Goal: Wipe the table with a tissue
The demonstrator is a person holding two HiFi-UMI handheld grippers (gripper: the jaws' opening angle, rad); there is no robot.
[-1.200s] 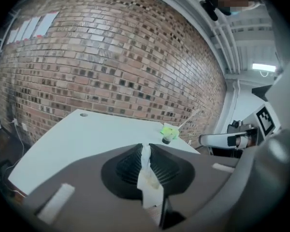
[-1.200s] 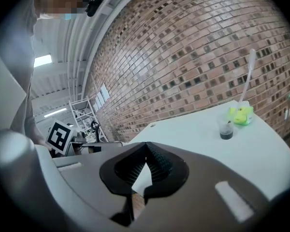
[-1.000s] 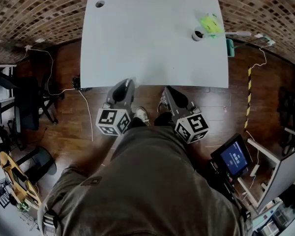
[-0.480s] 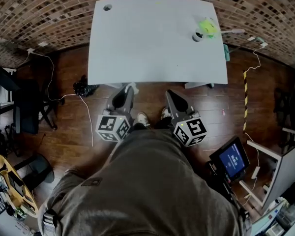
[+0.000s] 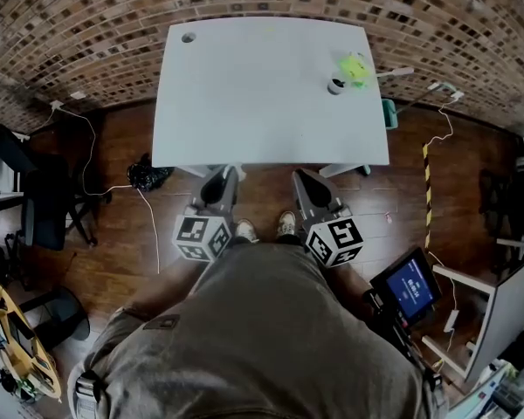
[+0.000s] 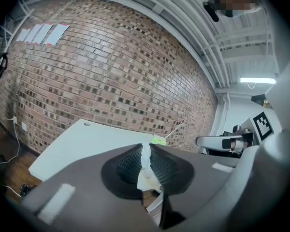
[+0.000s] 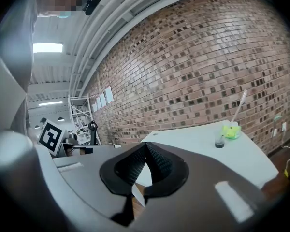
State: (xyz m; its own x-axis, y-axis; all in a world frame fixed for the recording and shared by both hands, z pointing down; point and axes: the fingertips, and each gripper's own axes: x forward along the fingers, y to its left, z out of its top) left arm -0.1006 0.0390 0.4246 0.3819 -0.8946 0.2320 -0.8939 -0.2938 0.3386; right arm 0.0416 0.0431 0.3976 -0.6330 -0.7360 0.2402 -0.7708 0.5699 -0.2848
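Your left tool [image 6: 146,148] pinches a thin, crumpled white tissue [image 6: 147,174]; your right tool [image 7: 146,146] is clenched empty, both near the worktop [image 5: 244,94] edge.

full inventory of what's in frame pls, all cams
table: 1, white, by the brick wall, ahead of both grippers
small pot: 1, dark with a pale rim, far right part of the tabletop
yellow-green item: 1, beside the small pot; can't tell what it is
tissue: 1, white, pinched between the left gripper's jaws
office chair: 1, black, on the wooden floor at left
screen: 1, blue-lit, low at right
shoes: 2, pale, on the floor short of the table
left gripper: 1, grey, shut on the tissue, off the table
right gripper: 1, grey, jaws together, nothing between them
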